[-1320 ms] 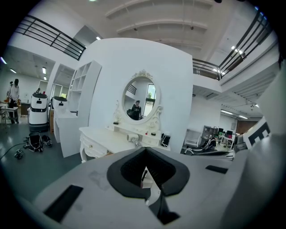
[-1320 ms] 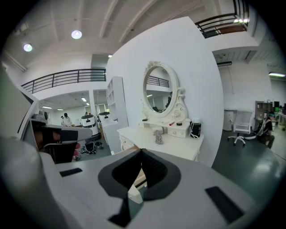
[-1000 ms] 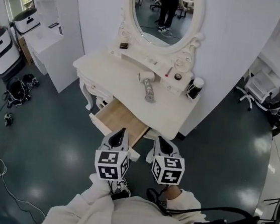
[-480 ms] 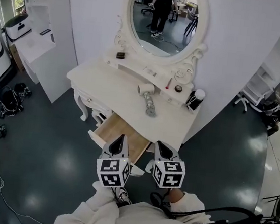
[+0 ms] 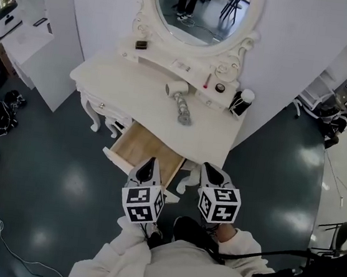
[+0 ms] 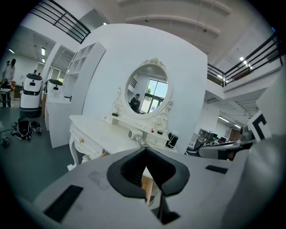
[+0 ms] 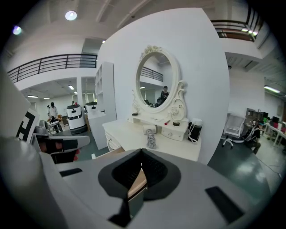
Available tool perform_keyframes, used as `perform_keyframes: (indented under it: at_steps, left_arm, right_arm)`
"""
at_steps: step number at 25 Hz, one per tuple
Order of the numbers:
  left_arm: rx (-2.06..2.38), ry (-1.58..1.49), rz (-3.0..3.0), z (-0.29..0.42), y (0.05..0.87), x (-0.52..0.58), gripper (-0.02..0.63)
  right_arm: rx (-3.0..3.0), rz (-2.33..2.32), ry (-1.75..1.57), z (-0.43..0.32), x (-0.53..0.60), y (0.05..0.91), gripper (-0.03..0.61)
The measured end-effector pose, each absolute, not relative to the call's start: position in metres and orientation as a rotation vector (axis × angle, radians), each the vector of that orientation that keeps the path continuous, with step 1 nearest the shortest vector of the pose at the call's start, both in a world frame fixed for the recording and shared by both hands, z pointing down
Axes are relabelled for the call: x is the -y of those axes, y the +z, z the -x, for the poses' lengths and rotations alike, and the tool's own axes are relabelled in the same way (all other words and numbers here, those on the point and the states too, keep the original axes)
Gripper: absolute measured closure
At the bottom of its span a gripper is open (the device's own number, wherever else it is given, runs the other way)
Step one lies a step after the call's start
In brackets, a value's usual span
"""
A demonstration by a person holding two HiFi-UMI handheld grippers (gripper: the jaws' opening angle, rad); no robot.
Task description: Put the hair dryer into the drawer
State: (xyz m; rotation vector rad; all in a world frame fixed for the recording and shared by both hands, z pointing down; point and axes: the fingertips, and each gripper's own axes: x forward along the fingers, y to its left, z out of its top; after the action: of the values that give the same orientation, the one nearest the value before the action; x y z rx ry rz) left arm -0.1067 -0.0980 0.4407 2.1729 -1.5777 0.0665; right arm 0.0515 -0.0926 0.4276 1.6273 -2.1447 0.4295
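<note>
2 tools nearest the person: the left hand-held gripper (image 5: pixel 150 163) and the right hand-held gripper (image 5: pixel 211 169) are side by side in front of the dressing table and touch nothing.
Left jaws: closed tip to tip, with nothing between them.
Right jaws: also together and empty.
Drawer (image 5: pixel 141 153): pulled open under the front edge of the tabletop (image 5: pixel 120 87), just beyond the tips of both grippers. The part of its wooden bottom that shows is bare.
Hair dryer (image 5: pixel 179 99): lies on its side on the tabletop behind the drawer. Its white head is toward the mirror's shelf and its grey wound part points toward the front edge. It is well apart from both grippers.
Farther back: a black-and-white container (image 5: pixel 241 103) stands at the right end of the tabletop, and the oval mirror (image 5: pixel 199 9) rises against the wall.
Done so far: judging by how things lie, only the drawer stands ready.
Left to do: the whole transfer. One gripper has to open, reach over the drawer, close on the hair dryer, carry it forward and down into the drawer, and let go.
</note>
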Motion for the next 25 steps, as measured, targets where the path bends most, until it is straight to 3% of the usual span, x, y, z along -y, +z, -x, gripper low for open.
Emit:
perform_keyframes:
  at_steps: [25]
  left_arm:
    - [1.640, 0.199, -2.165, 0.074, 0.434, 0.154, 0.611]
  right_arm:
    - [2.202, -1.612, 0.577, -0.096, 0.171, 0.444, 0.517]
